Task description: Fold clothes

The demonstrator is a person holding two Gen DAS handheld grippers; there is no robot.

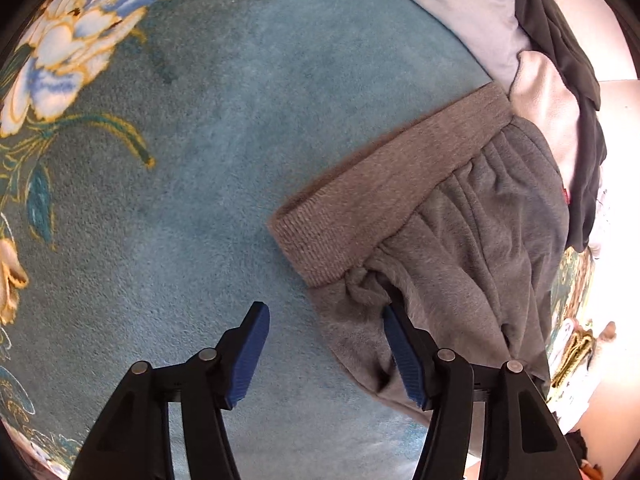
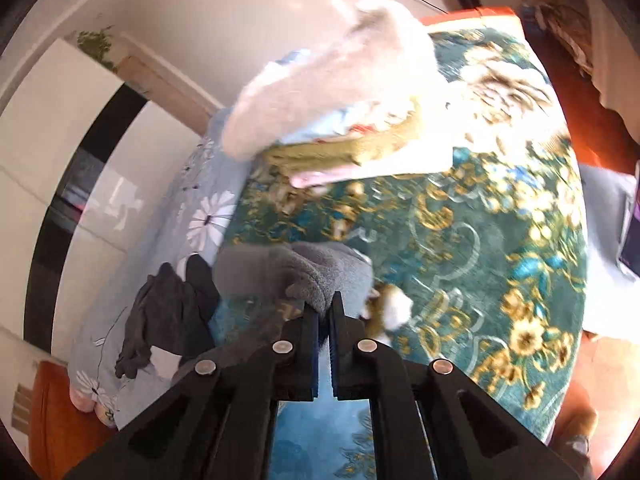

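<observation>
Down on the teal rug (image 1: pixel 200 168), the grey pants (image 1: pixel 460 220) lie at the right of the left wrist view, ribbed waistband (image 1: pixel 384 188) pointing toward the middle of the rug. The left gripper (image 1: pixel 326 320) is spread wide and holds nothing; its right blue pad (image 1: pixel 404 356) rests on or just above the pants' fabric below the waistband, I cannot tell which, and its left pad (image 1: pixel 248 356) hangs over bare rug. Beyond the pants lie a pale cloth (image 1: pixel 452 8) and a dark garment (image 1: pixel 568 80). A small red tag (image 1: pixel 565 196) shows at the pale cloth's edge; any writing on it is too small to read.

From the right wrist view, the right gripper (image 2: pixel 324 304) is closed to a thin gap, pinching a bunched fold of grey pants (image 2: pixel 316 272) and holding it above the rug (image 2: pixel 480 240). Farther off sits a stack of folded clothes (image 2: pixel 344 120), blurred. A dark garment (image 2: pixel 168 312) lies on a floral blue sheet (image 2: pixel 200 208) to the left. No readable lettering appears anywhere.
</observation>
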